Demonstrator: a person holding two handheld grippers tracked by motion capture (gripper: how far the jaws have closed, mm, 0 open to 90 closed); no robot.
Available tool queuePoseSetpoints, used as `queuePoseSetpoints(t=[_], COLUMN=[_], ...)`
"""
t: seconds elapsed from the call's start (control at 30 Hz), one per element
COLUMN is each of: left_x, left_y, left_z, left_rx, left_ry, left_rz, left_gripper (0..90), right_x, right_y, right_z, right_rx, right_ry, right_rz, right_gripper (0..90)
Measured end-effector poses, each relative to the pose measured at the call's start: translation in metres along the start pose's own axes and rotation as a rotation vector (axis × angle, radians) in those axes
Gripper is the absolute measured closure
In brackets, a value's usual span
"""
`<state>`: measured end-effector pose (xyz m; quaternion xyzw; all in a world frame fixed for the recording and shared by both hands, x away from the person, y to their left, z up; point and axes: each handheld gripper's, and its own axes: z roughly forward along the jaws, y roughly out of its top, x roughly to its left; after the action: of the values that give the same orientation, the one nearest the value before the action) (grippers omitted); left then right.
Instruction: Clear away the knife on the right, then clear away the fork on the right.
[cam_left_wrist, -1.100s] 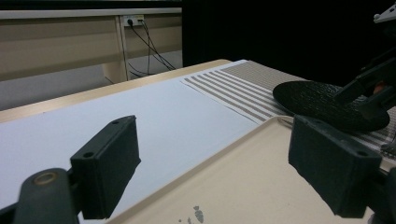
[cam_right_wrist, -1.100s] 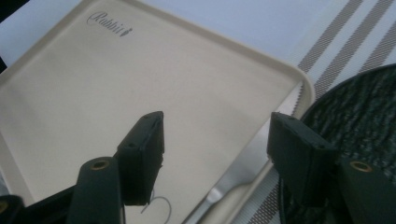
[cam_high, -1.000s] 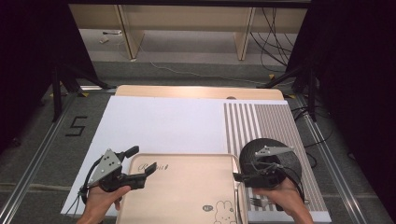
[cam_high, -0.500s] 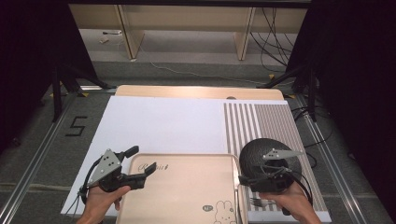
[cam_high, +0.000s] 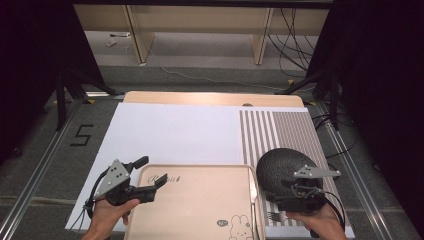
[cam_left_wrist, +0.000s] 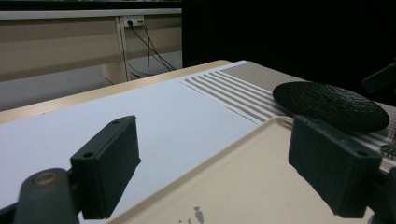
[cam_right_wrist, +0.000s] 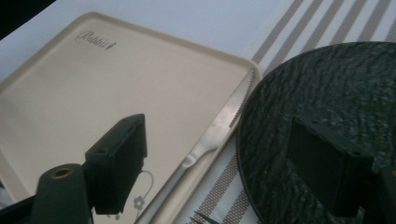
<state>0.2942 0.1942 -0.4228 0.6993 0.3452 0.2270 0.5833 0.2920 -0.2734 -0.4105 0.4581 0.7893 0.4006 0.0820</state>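
Note:
A beige tray (cam_high: 200, 200) with a rabbit print lies at the table's near edge. A table knife (cam_right_wrist: 212, 133) rests along the tray's right rim, blade pointing away from me. Just right of it a black textured plate (cam_high: 282, 167) sits on the striped mat (cam_high: 280, 130). My right gripper (cam_high: 282, 192) hovers over the plate's near side; its jaws have just been opening and nothing is between them. In the right gripper view (cam_right_wrist: 215, 126) one jaw stands over the tray and the other over the plate. My left gripper (cam_high: 150, 172) is open at the tray's far left corner (cam_left_wrist: 233, 186).
A white sheet (cam_high: 175, 132) covers the table's middle and left. A fork (cam_high: 272, 216) lies on the mat near the front edge, by my right hand. Shelving and cables stand beyond the table's far edge.
My right gripper has drawn back to the right, from the tray's right edge onto the plate's near side, and its jaws stand wider. The left gripper has not moved.

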Motion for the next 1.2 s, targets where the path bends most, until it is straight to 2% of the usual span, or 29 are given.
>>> queuePoseSetpoints(t=[0.13,0.67,1.2], left_x=[0.0,0.002,0.003], left_y=[0.0,0.0,0.0], left_z=[0.001,0.001,0.002], left_rx=[0.003,0.002,0.006], left_ry=[-0.001,0.007,0.01], left_rz=[0.001,-0.006,-0.008], left_gripper=[16.0,16.0,15.9], right_x=[-0.002,-0.006,-0.014], right_y=[-0.005,-0.022,-0.035], right_z=[-0.005,-0.013,-0.019], right_rx=[-0.011,0.031,0.115], right_ry=[-0.009,-0.04,-0.108], right_rz=[0.013,0.018,0.012], right_gripper=[19.9,18.2,18.9])
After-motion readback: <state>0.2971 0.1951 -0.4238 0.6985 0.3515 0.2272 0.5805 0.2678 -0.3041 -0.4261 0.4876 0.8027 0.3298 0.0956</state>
